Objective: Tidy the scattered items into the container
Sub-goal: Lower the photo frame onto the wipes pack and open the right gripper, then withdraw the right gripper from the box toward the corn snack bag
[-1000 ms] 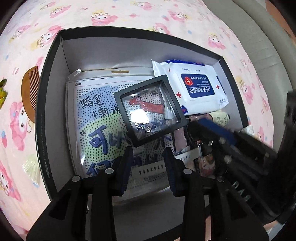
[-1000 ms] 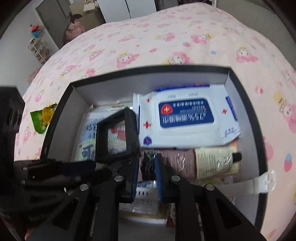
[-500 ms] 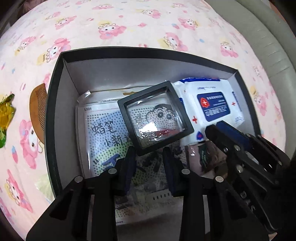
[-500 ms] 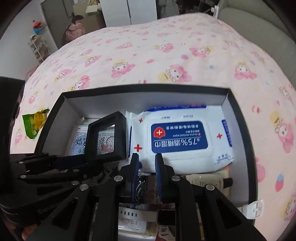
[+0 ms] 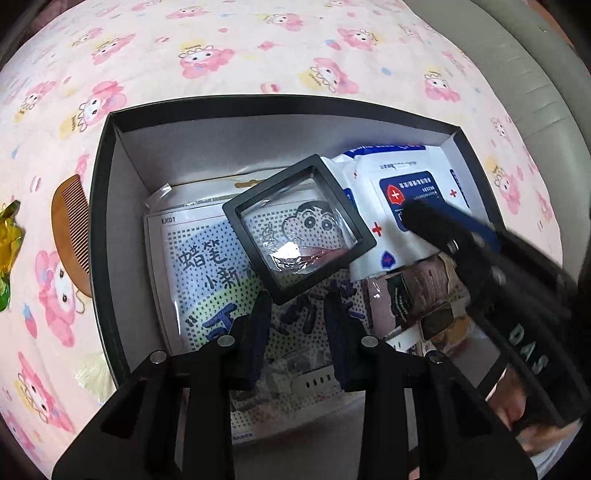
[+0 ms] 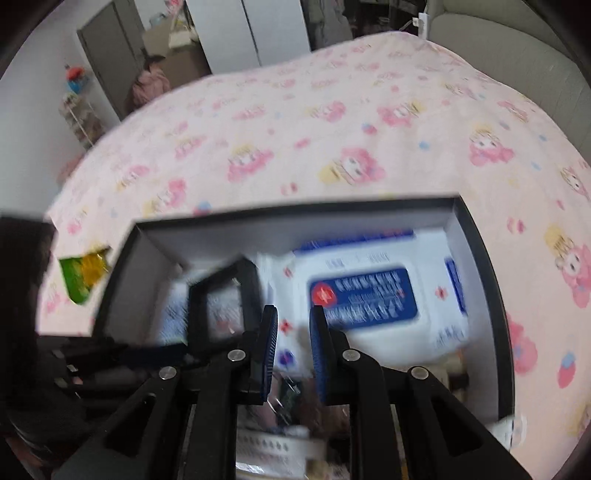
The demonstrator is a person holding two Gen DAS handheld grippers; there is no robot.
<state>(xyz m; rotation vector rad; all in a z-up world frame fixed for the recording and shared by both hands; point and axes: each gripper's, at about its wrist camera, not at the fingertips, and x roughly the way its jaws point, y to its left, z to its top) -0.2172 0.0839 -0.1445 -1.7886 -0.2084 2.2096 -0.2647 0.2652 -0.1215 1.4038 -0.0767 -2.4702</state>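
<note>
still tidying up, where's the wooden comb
In the left wrist view the wooden comb lies on the pink sheet, just outside the black box's left wall.

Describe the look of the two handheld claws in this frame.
Both are matte black plastic. The left claw and right claw each have two angular arms with silver screw heads and ribbed blue pads on the inner faces. Seen from the left camera, the right claw's body carries pale lettering reading "DAS". No cables or sleeves show.

Probably a home bedroom: a pink cartoon-print bedsheet, with wardrobe doors behind.
</note>
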